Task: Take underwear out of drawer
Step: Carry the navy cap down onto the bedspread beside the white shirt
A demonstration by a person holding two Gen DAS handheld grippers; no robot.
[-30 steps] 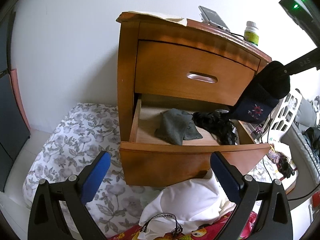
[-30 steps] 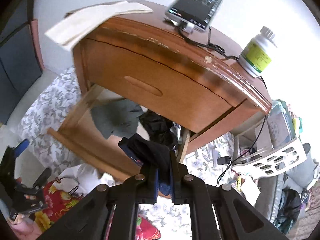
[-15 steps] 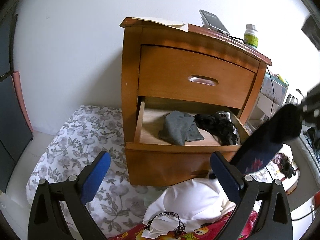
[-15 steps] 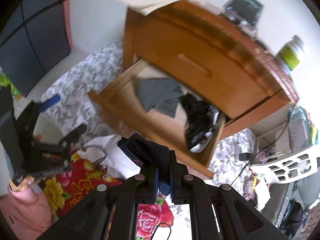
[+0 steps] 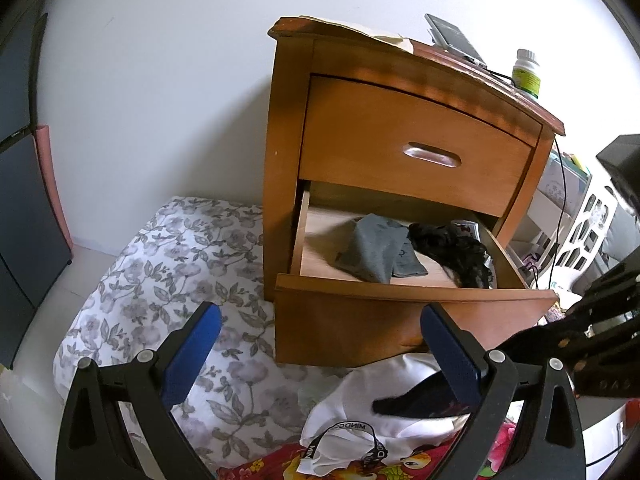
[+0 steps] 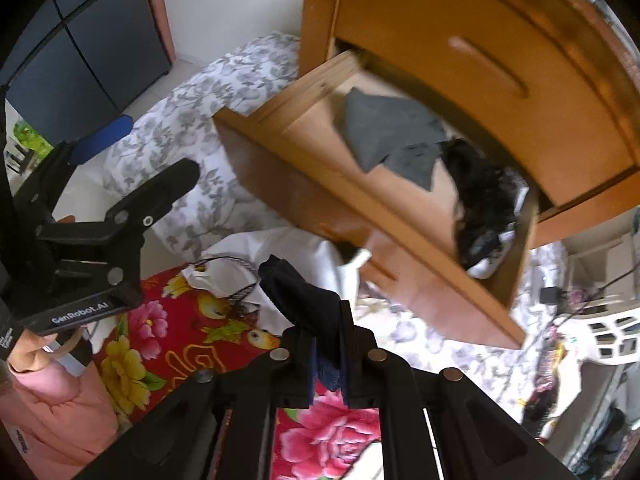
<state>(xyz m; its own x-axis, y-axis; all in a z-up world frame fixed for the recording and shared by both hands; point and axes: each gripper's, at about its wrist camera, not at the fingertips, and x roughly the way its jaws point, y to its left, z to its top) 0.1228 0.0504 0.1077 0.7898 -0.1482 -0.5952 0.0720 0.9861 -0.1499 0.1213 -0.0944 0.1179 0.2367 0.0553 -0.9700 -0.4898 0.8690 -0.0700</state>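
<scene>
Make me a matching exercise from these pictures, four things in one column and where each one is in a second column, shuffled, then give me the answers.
Things:
1. grey garment
2. dark underwear
3. white bottle
4. white cloth

Places:
A. on top of the nightstand
B. lying in the open drawer
C. on the floor in front of the drawer
D. pinched in the right gripper

Pairs: 1-B, 2-D, 3-A, 4-C
</scene>
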